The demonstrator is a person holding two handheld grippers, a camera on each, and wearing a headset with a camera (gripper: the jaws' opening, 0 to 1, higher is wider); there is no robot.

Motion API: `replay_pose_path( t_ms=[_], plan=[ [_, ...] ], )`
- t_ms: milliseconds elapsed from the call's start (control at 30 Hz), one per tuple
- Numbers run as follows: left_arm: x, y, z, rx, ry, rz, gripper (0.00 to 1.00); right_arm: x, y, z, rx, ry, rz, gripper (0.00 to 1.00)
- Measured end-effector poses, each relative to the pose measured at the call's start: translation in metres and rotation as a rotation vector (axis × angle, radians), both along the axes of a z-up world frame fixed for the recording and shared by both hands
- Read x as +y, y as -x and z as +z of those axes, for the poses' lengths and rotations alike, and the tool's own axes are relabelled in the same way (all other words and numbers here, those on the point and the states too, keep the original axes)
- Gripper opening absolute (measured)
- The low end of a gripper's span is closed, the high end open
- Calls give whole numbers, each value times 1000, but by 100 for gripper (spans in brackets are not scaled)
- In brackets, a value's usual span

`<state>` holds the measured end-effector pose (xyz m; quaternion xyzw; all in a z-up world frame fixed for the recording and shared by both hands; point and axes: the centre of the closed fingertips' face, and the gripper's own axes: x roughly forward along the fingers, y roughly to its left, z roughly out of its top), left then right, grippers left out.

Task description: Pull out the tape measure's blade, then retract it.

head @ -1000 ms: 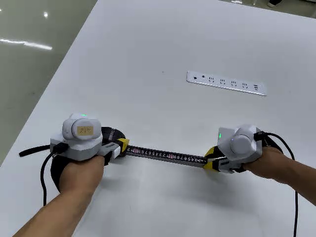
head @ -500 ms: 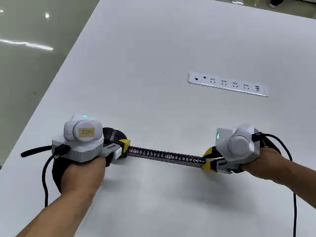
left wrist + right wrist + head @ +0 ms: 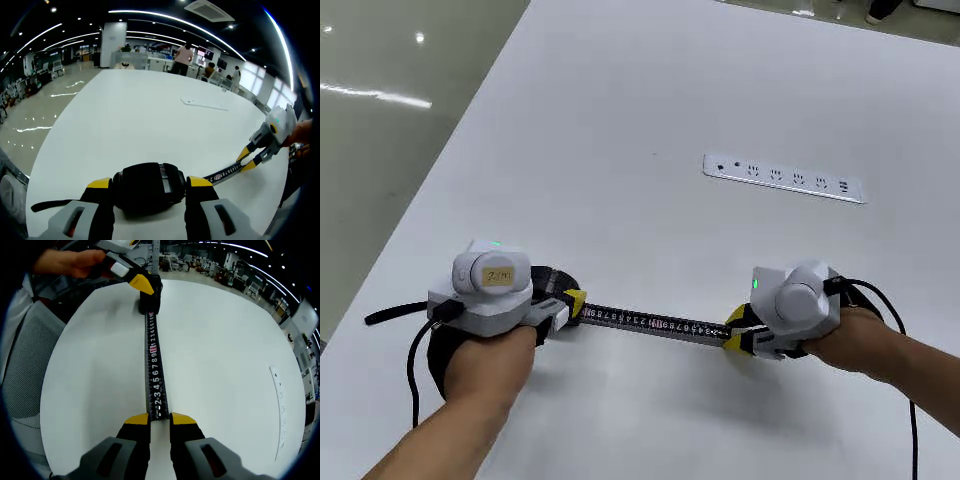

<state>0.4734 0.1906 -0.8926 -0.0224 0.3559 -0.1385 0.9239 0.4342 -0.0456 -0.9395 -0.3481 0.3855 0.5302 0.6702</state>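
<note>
The black tape measure case [image 3: 552,283] rests on the white table [image 3: 650,90], with my left gripper [image 3: 563,307] shut on its sides. In the left gripper view the case [image 3: 147,185] sits between the yellow-tipped jaws. The black blade [image 3: 655,323] with white numbers runs flat along the table to the right. My right gripper [image 3: 731,335] is shut on the blade's end. Seen from the right gripper view, the blade [image 3: 154,365] leads from my right gripper [image 3: 160,418] straight to the case [image 3: 149,302].
A white power strip [image 3: 783,178] lies farther back on the right. A black strap [image 3: 390,310] trails left of the case, near the table's left edge. Cables hang from both grippers. A mesh chair [image 3: 22,380] stands by the near edge.
My right gripper has moved left toward the case with the blade end, so the exposed blade is a little shorter. The left gripper and case stayed put.
</note>
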Motion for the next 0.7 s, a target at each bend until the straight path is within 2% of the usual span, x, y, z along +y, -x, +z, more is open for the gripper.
replay_pose_path(
  t_ms=[700],
  plan=[
    [2,-2,-3,4,-1,-3,53,22,-3,-3,-1,-15,14,13]
  ],
)
